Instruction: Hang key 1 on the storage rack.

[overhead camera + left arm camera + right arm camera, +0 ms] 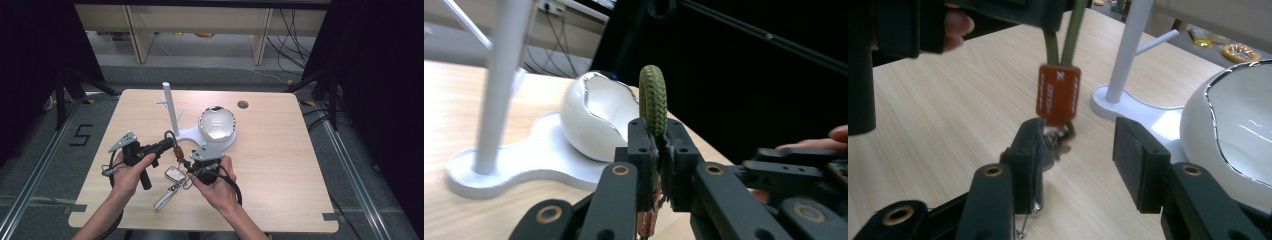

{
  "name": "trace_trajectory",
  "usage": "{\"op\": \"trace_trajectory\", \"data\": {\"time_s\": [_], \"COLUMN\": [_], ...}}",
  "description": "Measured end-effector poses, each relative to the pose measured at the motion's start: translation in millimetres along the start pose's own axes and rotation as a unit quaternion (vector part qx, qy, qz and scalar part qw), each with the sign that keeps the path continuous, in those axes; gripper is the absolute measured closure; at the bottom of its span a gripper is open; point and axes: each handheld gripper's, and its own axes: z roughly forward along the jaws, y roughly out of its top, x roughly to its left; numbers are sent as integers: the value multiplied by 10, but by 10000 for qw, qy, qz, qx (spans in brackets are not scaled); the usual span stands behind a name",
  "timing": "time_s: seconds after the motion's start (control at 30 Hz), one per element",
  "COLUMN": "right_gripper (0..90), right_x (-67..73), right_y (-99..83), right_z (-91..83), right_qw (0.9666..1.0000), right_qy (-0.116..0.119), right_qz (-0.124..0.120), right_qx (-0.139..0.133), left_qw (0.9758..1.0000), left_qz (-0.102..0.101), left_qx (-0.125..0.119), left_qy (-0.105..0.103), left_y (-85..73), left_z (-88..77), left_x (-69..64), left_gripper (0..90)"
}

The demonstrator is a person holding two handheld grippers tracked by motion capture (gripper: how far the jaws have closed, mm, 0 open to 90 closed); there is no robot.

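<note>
Pale wood surface [280,165] stands on a grey floor between dark curtains, with wide bare board to the right and along its far edge, and a smaller bare strip at the near left. A white stand [186,134] sits near the middle, its upright post [168,106] rising at the left and a glossy white bowl [216,123] on its right lobe. Just near of the stand, the left gripper [169,142] is clamped on the green braided cord loop [653,100], which sticks up between its pressed-together pads. From that cord an orange tag [1058,94] hangs, with small metal key parts [1057,139] below it. The right gripper [1080,152] has its pads apart, one at each side of those metal parts, pressing on nothing. A silver key fob [173,174] and metal clip [168,196] lie on the surface between the hands, well inside the near edge.
</note>
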Motion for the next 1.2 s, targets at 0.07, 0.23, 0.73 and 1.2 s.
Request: {"op": "trace_trajectory", "data": {"time_s": [0.07,0.23,0.73,1.2], "right_gripper": [557,555,547,542], "right_x": [-8,-69,-317,-412], "right_y": [-17,-59,-392,-911], "right_z": [-27,-100,-449,-670], "right_qw": [10000,9999,9985,9942], "right_qy": [-48,-100,-454,-673], "right_qz": [55,30,242,758], "right_qx": [3,55,170,359], "left_qw": [9998,9987,9889,9805], "left_qz": [132,313,885,970], "left_qx": [-29,-73,-113,-201], "left_qy": [146,385,1192,1699], "left_y": [24,57,203,446], "left_z": [-20,-46,-59,-2], "left_x": [12,36,162,348], "left_gripper": [837,837,836,836]}}
